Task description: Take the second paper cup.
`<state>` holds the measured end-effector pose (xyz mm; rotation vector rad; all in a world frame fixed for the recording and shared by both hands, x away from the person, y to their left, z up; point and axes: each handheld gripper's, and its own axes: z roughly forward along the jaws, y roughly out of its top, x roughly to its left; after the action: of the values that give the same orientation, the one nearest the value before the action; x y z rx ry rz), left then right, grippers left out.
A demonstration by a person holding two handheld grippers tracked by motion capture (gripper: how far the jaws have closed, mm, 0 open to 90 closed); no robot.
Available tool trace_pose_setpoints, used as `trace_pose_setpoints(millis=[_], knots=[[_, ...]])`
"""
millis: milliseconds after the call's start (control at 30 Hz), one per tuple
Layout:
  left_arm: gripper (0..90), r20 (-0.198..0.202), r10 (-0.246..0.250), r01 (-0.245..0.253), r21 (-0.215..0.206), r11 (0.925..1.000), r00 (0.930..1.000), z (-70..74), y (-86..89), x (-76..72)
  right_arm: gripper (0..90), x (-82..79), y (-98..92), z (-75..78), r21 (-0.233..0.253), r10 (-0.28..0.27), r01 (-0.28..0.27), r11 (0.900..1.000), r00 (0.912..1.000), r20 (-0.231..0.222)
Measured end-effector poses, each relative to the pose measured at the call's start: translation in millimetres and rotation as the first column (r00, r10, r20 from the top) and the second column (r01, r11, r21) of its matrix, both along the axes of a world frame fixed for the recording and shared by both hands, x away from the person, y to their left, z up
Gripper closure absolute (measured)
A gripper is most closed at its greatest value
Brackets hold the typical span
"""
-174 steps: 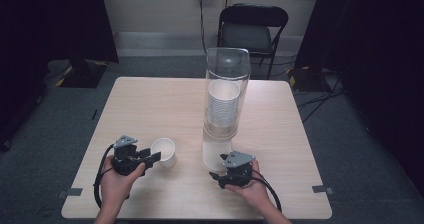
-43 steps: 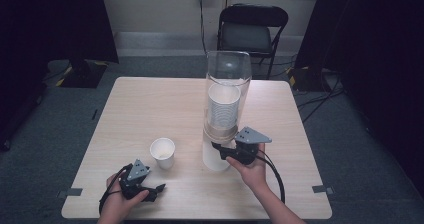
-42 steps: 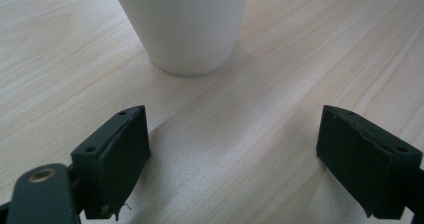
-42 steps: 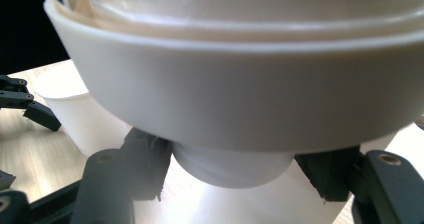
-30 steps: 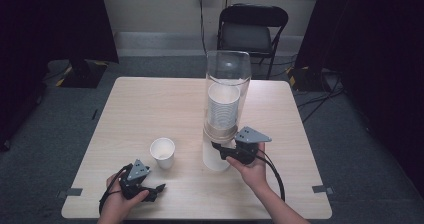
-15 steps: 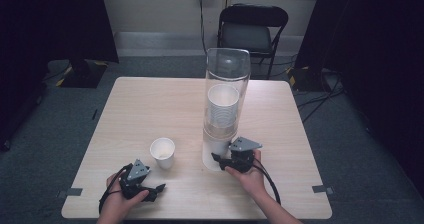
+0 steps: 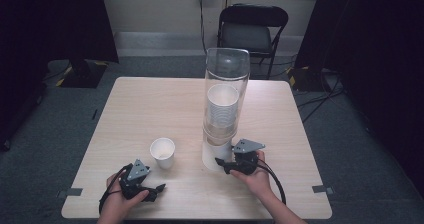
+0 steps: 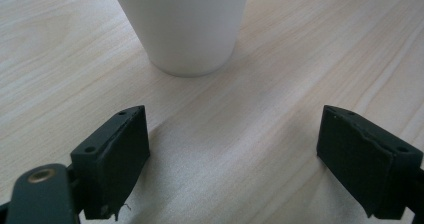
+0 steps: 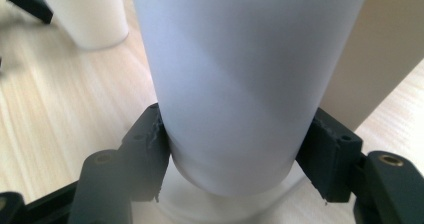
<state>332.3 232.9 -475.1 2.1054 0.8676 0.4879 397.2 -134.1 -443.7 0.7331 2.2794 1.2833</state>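
- We are counting two grippers, one in each hand: the left gripper (image 7: 159,188) is sitting at the lower left of the high view, the right gripper (image 7: 220,162) at the lower middle.
- We are seeing one clear tube dispenser (image 7: 227,69) standing upright at the centre of the table (image 7: 140,104), and it is holding a stack of white cups (image 7: 222,106); how many cups are making up that stack we cannot tell.
- We are gripping the lowest cup (image 9: 235,84) poking out under the dispenser with the right gripper (image 9: 235,159): in the right gripper view both black jaws are pressing against its white wall, one on each side.
- We are seeing one loose cup (image 7: 163,153) standing upright and alone on the table, left of the dispenser and apart from it; its inside is looking empty in the high view.
- We are keeping the left gripper (image 8: 232,161) with its jaws spread wide and nothing between them, in the left gripper view, with the loose cup (image 8: 182,26) standing just beyond them at the top of the frame.
- We are also noting one black folding chair (image 7: 252,29) at the top of the high view, behind the table.
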Motion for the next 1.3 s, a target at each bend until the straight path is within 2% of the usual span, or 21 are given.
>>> trace_pose_setpoints(millis=[100,233,400,567,667,833,867,900,933,1000,1033,1100,1167,1233,1267,1300], knots=[[13.0,0.0,0.0,0.0,0.001,1.0,1.0,0.0,0.0,0.0,35.2,-1.1,-6.6,-2.6,-0.014,-0.005,0.005,1.0,1.0,-0.002],[13.0,0.0,0.0,0.0,0.001,1.0,1.0,0.0,0.0,0.0,35.2,-0.7,-23.2,-2.1,-0.014,-0.037,0.037,0.999,0.9993,-0.003],[13.0,-0.002,-0.005,0.005,-0.003,1.0,1.0,-0.1,-0.3,-0.3,35.1,-4.0,-39.0,-3.4,-0.027,-0.044,0.044,0.999,0.999,0.002],[13.0,0.0,-0.02,0.02,0.002,0.9998,0.9998,-0.1,-0.4,-0.4,35.0,-3.4,-56.8,-9.2,-0.045,-0.078,0.077,0.996,0.9966,-0.028],[13.0,0.0,-0.02,0.02,0.002,0.9998,0.9998,-0.1,-0.4,-0.3,35.0,-1.7,-61.0,-10.4,-0.051,-0.089,0.087,0.995,0.9953,-0.038],[15.2,0.006,-0.023,0.023,-0.005,0.9997,0.9997,0.0,-0.3,-1.7,34.9,-3.6,-62.0,-10.4,-0.042,-0.081,0.079,0.996,0.9962,-0.031],[15.2,-0.016,-0.042,0.042,-0.02,0.9989,0.999,0.7,-2.1,-5.4,34.9,-3.9,-62.8,-10.6,-0.036,-0.078,0.077,0.996,0.9965,-0.03],[15.8,-0.016,-0.042,0.042,-0.02,0.9989,0.999,0.7,-2.1,-5.4,34.9,-3.9,-62.8,-10.6,-0.036,-0.078,0.077,0.996,0.9965,-0.03],[15.8,-0.025,-0.055,0.055,-0.013,0.9984,0.9982,2.1,-3.1,-6.5,34.9,-6.3,-64.6,-10.1,-0.015,-0.059,0.058,0.998,0.9979,-0.026],[19.3,-0.048,-0.077,0.076,-0.016,0.997,0.9959,5.2,-7.1,-9.2,34.8,-9.5,-64.7,-9.1,-0.011,-0.041,0.041,0.999,0.9991,-0.014],[21.0,-0.061,-0.091,0.089,-0.031,0.9955,0.994,6.4,-10.5,-10.8,34.8,-11.8,-64.5,-9.2,-0.008,-0.037,0.037,0.999,0.9992,-0.015],[21.4,-0.07,-0.125,0.123,-0.03,0.9919,0.9897,9.2,-18.2,-12.9,34.8,-16.0,-64.0,-10.3,-0.011,-0.017,0.017,1.0,0.9998,-0.007],[22.2,-0.079,-0.157,0.156,-0.025,0.9875,0.9844,12.8,-27.2,-14.4,34.8,-20.3,-64.4,-11.2,0.004,-0.003,0.003,1.0,1.0,0.004],[22.2,-0.092,-0.192,0.188,-0.05,0.9809,0.9772,16.7,-38.2,-15.8,34.7,-23.4,-64.5,-13.2,-0.006,0.008,-0.008,1.0,1.0,-0.002],[22.4,-0.09,-0.215,0.212,-0.051,0.976,0.9723,20.2,-45.4,-16.4,34.7,-25.2,-64.5,-14.0,-0.009,0.019,-0.019,1.0,0.9998,0.004],[22.5,-0.088,-0.225,0.22,-0.058,0.9737,0.9704,21.9,-50.4,-17.3,34.7,-27.8,-64.3,-14.2,-0.014,0.037,-0.037,0.999,0.9992,0.013]])
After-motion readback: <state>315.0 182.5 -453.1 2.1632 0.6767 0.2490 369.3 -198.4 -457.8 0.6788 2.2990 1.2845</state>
